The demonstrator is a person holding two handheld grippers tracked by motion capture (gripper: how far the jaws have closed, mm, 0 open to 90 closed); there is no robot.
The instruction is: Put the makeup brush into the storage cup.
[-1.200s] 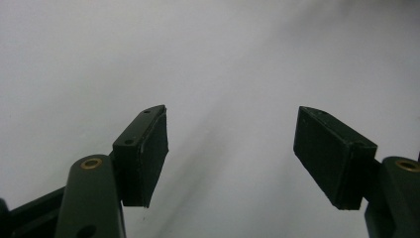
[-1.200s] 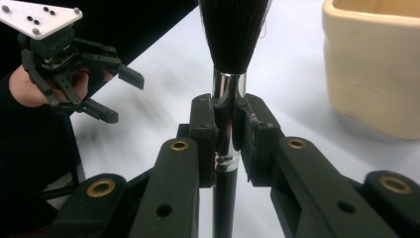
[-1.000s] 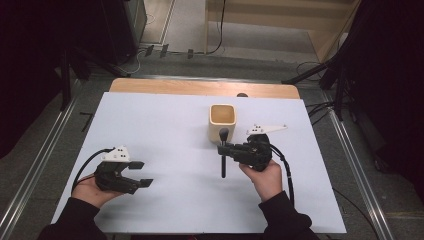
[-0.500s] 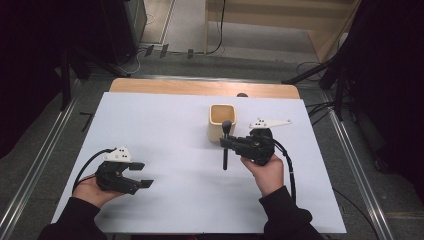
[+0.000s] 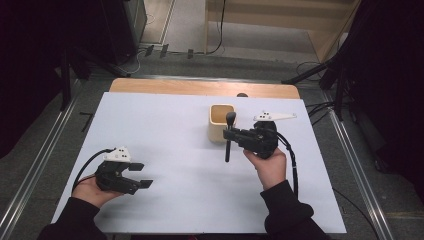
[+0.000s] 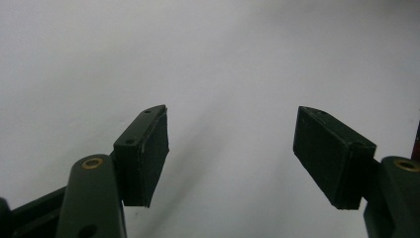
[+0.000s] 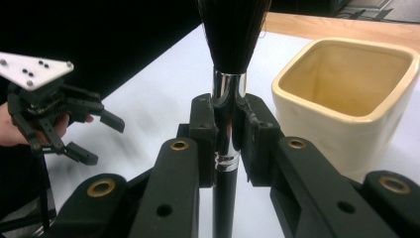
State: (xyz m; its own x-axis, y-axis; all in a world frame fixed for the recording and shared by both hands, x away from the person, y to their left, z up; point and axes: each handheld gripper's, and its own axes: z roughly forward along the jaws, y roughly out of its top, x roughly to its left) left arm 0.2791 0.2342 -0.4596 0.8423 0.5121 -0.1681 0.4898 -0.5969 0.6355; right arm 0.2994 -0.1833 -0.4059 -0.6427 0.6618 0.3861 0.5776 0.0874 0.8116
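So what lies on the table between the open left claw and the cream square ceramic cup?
Nothing: in the high view, bare white tabletop runs from the left claw to the cream square ceramic cup.

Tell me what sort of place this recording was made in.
Probably a lab or workshop bench set up for recording, not a home. A white-topped table stands between metal floor rails, loose cables trail across the floor, and the person works with hand-held claw tools: the right claw grips a brush beside a cream pot.
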